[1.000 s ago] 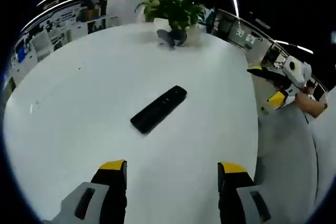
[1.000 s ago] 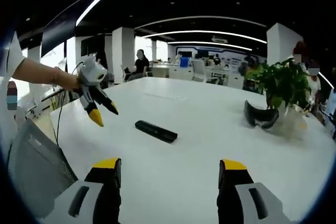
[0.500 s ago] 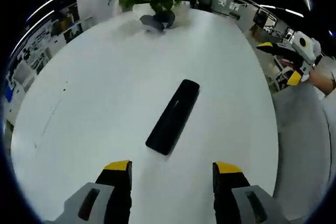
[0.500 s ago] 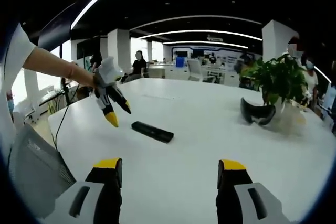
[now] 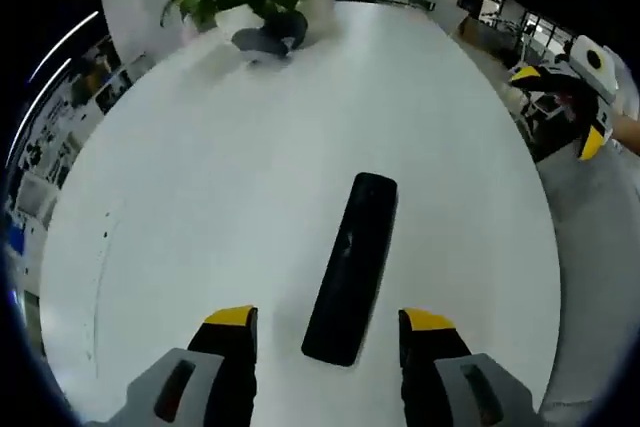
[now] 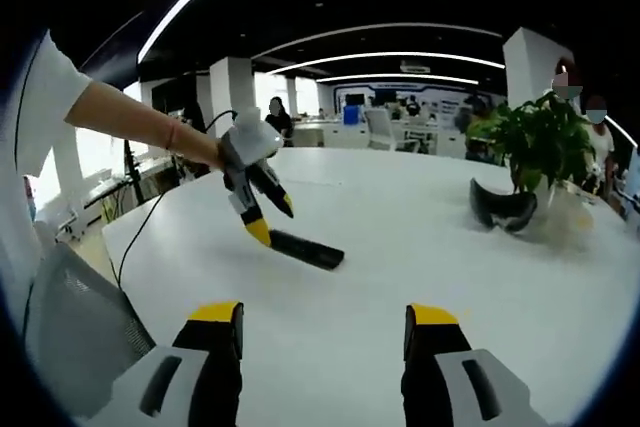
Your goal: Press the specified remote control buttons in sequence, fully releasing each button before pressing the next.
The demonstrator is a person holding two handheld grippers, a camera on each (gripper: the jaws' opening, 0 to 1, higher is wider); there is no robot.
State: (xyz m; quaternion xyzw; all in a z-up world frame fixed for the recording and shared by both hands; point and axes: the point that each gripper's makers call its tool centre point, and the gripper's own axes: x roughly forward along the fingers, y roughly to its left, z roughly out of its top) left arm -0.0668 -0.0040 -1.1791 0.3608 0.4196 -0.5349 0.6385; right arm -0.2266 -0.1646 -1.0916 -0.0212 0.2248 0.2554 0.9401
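Left gripper view: I hold my left hand-held gripper (image 5: 325, 332) jaws apart over the remote (image 5: 353, 265) on the worktop (image 5: 200, 207), right hand-held gripper (image 6: 320, 325) likewise apart.

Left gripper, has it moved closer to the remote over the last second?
Yes. In the right gripper view the left gripper has travelled from the table's near edge to directly over the remote's end.

light: bright ceiling strips (image 6: 380, 57) | glare: white table (image 5: 250, 177) | edges: fisheye-bent, soft
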